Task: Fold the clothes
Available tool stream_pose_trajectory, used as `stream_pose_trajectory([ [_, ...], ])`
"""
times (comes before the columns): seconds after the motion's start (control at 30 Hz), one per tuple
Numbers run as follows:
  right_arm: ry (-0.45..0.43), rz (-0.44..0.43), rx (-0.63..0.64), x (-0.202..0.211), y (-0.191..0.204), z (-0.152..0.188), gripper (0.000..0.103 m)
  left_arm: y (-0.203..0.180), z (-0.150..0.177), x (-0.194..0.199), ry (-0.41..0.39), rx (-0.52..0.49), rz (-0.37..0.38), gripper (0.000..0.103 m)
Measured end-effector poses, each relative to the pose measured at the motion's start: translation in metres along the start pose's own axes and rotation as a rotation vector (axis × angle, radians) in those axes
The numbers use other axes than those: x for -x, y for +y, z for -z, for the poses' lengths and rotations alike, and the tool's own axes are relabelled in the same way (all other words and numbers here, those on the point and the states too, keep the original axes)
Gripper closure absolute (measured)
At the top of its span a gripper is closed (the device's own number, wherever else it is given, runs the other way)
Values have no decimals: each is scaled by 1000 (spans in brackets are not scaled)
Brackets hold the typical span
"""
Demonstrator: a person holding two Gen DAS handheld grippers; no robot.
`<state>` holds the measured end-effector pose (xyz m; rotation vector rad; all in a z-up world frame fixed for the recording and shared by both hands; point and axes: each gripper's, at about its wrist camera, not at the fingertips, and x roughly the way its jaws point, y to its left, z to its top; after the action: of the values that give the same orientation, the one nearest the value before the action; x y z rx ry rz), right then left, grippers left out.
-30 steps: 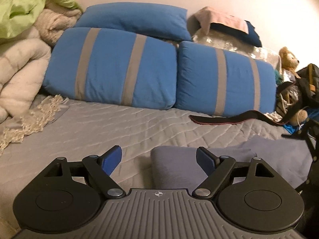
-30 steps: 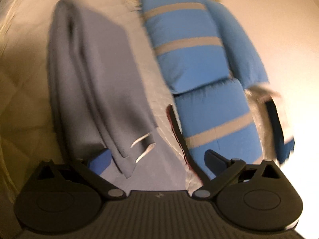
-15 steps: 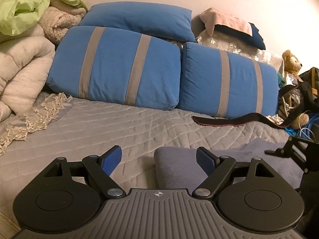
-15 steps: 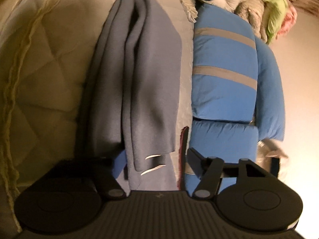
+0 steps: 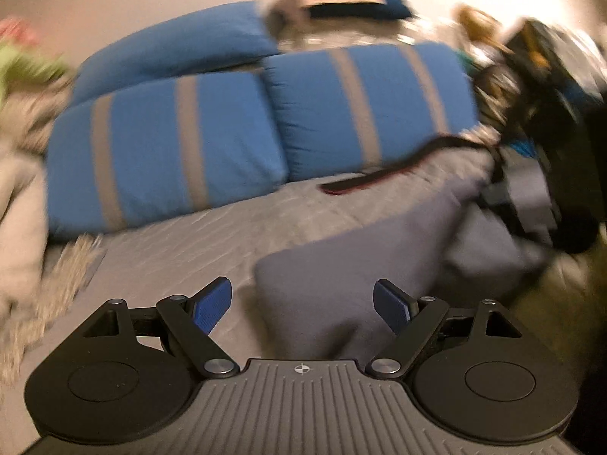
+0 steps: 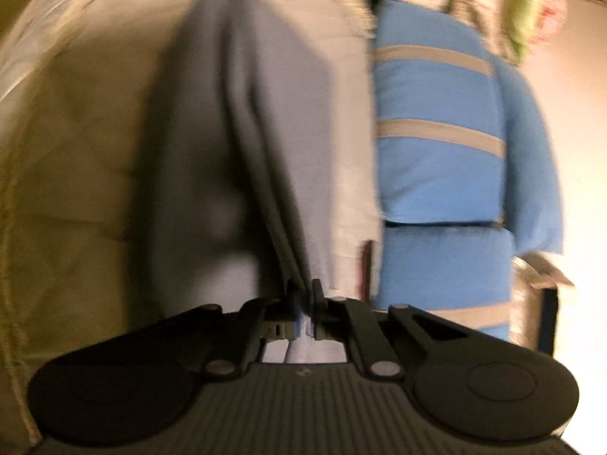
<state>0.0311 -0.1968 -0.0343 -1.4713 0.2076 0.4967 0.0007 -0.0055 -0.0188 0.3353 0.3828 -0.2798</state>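
— Hand-held gripper status, both sides?

— Left hand-held gripper (image 5: 302, 306) was spread wide with nothing between its two blue, ribbed pads (image 5: 211, 305). Right hand-held gripper (image 6: 305, 303) was pinched nearly closed on a fold of the grey garment (image 6: 242, 121).

— Where was the garment?

— On the bed (image 5: 212, 235), lying lengthwise along the quilted grey bedspread. From my left camera I saw its rounded, folded end (image 5: 322, 284) just ahead of the open pads, the rest running off to the right, where it looked lifted; that part was too blurred to be sure. It was one piece, soft, matte, fleece-like cloth, doubled over with a long crease.

— What else did you count?

— Two blue pillows with grey stripes (image 5: 170, 144) standing side by side at the head of the bed, one plain blue pillow (image 5: 182, 45) behind them, and one dark strap with a red edge (image 5: 379, 178) lying on the bedspread in front of the right-hand striped pillow. A heap of pale and green bedding (image 5: 22, 76) sat at the left, too blurred to count.
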Motion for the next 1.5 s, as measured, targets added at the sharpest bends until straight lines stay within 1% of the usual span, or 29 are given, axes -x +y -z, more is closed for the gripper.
stream_pose_trajectory([
  [0.13,-12,69,-63,7,-22,2,99,-31,5,-12,28,-133,-19,21],
  [0.23,-10,101,-87,10,-30,4,99,-42,8,-28,85,-156,-113,21],
  [0.33,-2,124,-86,12,-35,11,99,-45,7,-43,154,-166,-188,21],
  [0.43,18,146,-76,13,-34,23,99,-50,4,-44,168,-203,-212,22],
  [0.57,76,172,-68,7,-36,50,99,-56,1,-46,186,-252,-242,28],
  [0.6,98,185,-72,5,-38,58,99,-59,1,-46,185,-266,-233,29],
  [0.67,126,165,-78,7,-37,70,99,-65,1,-47,190,-294,-215,38],
  [0.73,147,128,-70,9,-31,78,99,-70,2,-49,195,-334,-215,44],
  [0.93,183,-39,22,16,10,96,99,-85,8,-53,210,-488,-248,44],
  [1.0,181,-57,16,17,17,96,99,-89,11,-54,215,-533,-259,44],
  [1.03,179,-66,5,17,20,96,99,-90,12,-55,219,-555,-263,46],
  [1.1,178,-82,9,15,26,96,99,-95,15,-55,221,-603,-249,56],
  [1.17,180,-84,8,12,33,97,99,-100,17,-55,222,-652,-234,72],
  [1.2,181,-84,7,11,37,97,99,-104,20,-55,226,-683,-240,74],
  [1.3,182,-43,-10,8,46,99,99,-106,20,-57,244,-672,-254,75],
  [1.37,181,-23,-24,10,49,99,99,-102,16,-58,257,-631,-246,75],
  [1.43,178,-7,-12,12,53,99,99,-102,16,-58,260,-635,-244,74],
  [1.5,176,0,-9,14,54,100,99,-108,21,-57,251,-684,-258,73],
])
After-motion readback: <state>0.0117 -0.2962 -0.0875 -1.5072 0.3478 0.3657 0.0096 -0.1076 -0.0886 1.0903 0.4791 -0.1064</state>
